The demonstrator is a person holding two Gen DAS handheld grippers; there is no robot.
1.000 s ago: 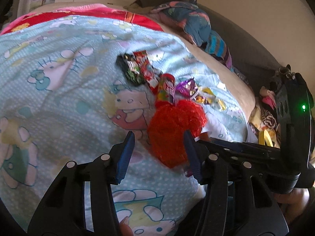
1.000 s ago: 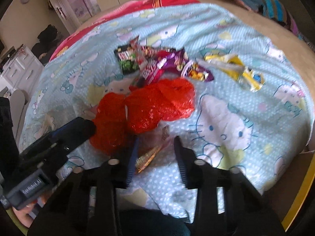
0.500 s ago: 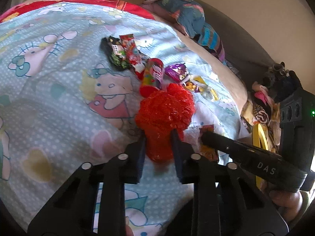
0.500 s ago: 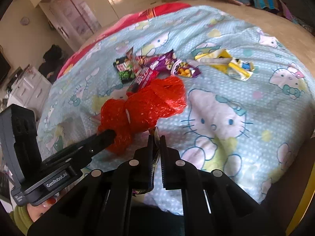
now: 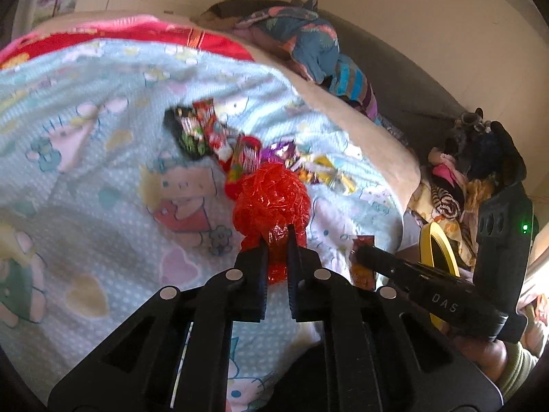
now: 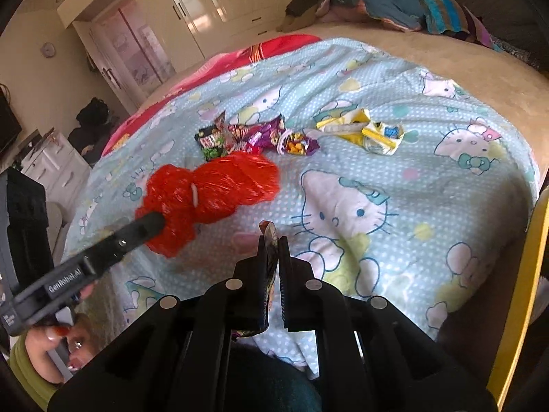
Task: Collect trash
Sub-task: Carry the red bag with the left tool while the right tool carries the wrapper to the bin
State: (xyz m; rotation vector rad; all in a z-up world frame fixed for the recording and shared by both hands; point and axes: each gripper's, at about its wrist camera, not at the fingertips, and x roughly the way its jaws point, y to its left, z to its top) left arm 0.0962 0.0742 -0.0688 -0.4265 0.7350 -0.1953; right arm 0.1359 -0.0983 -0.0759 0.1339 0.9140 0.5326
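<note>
My left gripper (image 5: 277, 240) is shut on the near end of a crumpled red plastic bag (image 5: 271, 195), held just above the bed; the bag also shows in the right wrist view (image 6: 212, 189). My right gripper (image 6: 272, 240) is shut on a thin snack wrapper (image 6: 269, 237), which also shows in the left wrist view (image 5: 363, 264). Several snack wrappers lie on the bed beyond the bag: a black-green one (image 6: 211, 144), a red one (image 5: 209, 130), a purple one (image 6: 271, 134), an orange-purple one (image 6: 298, 144) and a yellow one (image 6: 370, 134).
The bed has a light blue Hello Kitty sheet (image 6: 343, 206) with a red blanket (image 5: 137, 34) at the far end. Folded clothes (image 5: 308, 41) lie at the far right edge. A yellow-rimmed object (image 5: 439, 247) and a heap of things stand beside the bed on the right.
My left gripper closed on the red bag and lifted its near end. My right gripper closed on the thin wrapper and raised it off the sheet.
</note>
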